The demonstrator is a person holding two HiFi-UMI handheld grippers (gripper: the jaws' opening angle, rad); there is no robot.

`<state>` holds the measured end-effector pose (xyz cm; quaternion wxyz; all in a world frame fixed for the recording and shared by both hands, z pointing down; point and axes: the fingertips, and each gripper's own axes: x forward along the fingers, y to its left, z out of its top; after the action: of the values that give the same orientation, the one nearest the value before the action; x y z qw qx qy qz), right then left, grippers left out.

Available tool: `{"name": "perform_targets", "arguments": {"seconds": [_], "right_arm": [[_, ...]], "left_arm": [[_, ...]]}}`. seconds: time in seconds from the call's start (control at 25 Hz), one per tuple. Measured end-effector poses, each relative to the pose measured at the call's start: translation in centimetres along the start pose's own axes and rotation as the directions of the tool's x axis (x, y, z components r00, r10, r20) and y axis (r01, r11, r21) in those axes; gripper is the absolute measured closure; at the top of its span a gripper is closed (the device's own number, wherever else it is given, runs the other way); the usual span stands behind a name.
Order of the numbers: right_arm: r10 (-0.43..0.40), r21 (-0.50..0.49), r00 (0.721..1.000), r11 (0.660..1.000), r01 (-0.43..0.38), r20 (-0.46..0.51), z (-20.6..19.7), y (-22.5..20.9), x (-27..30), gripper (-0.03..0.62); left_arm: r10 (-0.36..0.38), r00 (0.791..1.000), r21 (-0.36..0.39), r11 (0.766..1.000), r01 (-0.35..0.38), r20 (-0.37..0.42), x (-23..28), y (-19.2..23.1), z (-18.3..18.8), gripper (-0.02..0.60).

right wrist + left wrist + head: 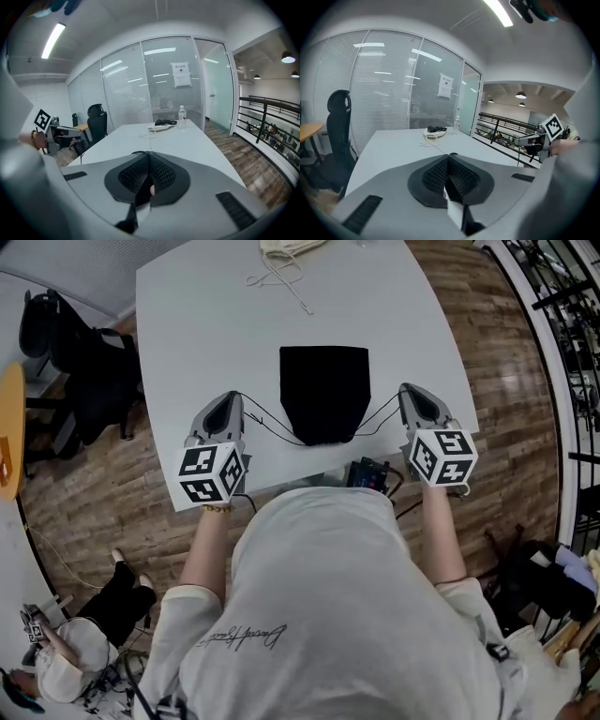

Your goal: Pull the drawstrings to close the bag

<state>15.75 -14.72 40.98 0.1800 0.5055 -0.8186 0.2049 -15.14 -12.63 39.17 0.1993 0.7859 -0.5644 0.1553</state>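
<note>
Where its drawstrings (274, 425) emerge, the flat black bag (323, 390) narrows.

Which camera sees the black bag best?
The head view: the whole black bag lies on the table, drawstrings running to the left gripper and right gripper. The gripper views show shut jaws and table, no bag.

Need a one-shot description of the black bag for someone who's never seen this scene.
Start at the white table. Near its front edge, between the left gripper and right gripper, lies the black bag. It is the only dark pouch there, with a thin drawstring running from its gathered near end to each shut gripper; the pale bundle lies at the far edge.
</note>
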Motion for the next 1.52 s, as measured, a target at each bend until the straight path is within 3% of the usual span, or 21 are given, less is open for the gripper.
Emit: {"name": "perform_targets", "arguments": {"seconds": [0.24,0.52,1.52], "right_arm": [[0.071,-0.006,0.997,0.997,-0.071,0.001,0.3,2.7,0.7,0.571],[0.144,0.0,0.99,0.99,-0.144,0.007,0.9,4.6,0.7,0.571],[0.173,-0.031,0.985,0.985,-0.173,0.013,2.3,5.5,1.5,0.571]], "left_arm": [[-0.076,0.997,-0.01,0.997,0.076,0.016,0.2,-2.7,0.1,0.569],[-0.115,0.993,-0.002,0.993,0.116,0.04,0.2,-4.5,1.3,0.569],[-0.154,0.986,0.003,0.988,0.154,0.067,1.2,-5.2,3.2,0.568]]}}
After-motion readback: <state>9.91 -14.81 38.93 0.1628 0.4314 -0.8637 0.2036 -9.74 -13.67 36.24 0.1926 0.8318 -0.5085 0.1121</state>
